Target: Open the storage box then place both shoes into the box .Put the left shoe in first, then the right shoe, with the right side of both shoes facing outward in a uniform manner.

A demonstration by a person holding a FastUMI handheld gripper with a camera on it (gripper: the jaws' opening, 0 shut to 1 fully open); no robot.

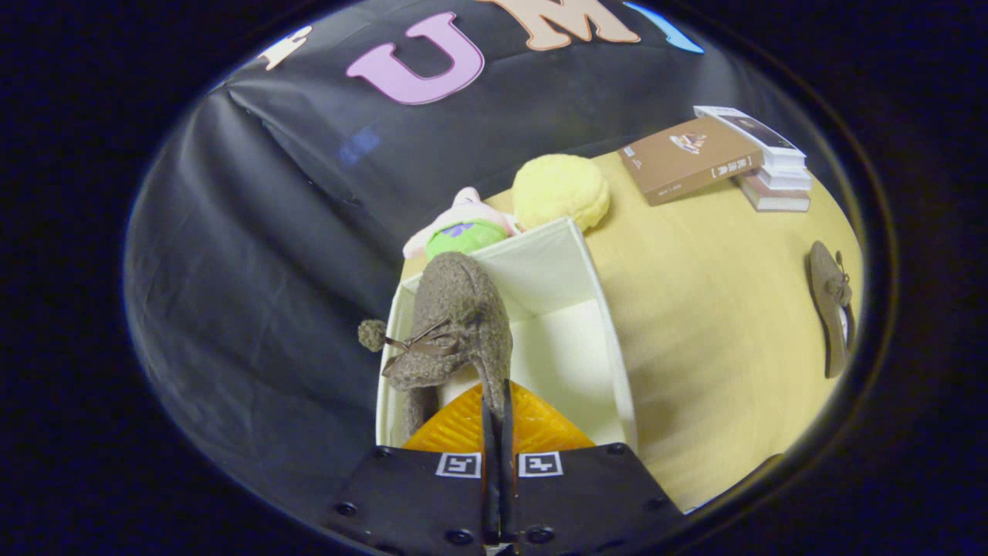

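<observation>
My gripper (495, 398) is shut on the rim of a grey-brown felt shoe (455, 324) with a small bow and a pompom. The shoe hangs just ahead of the fingers, toe pointing away, over the left side of the open white storage box (610, 340). The box's inside shows bare and white to the right of the shoe. A second matching shoe (832, 305) lies on the wooden table (710, 309) far off to the right of the box.
Behind the box sit a yellow plush ball (560, 189) and a pink and green plush toy (463, 228). A stack of books (718, 158) lies at the table's far right. The black cloth wall hangs to the left.
</observation>
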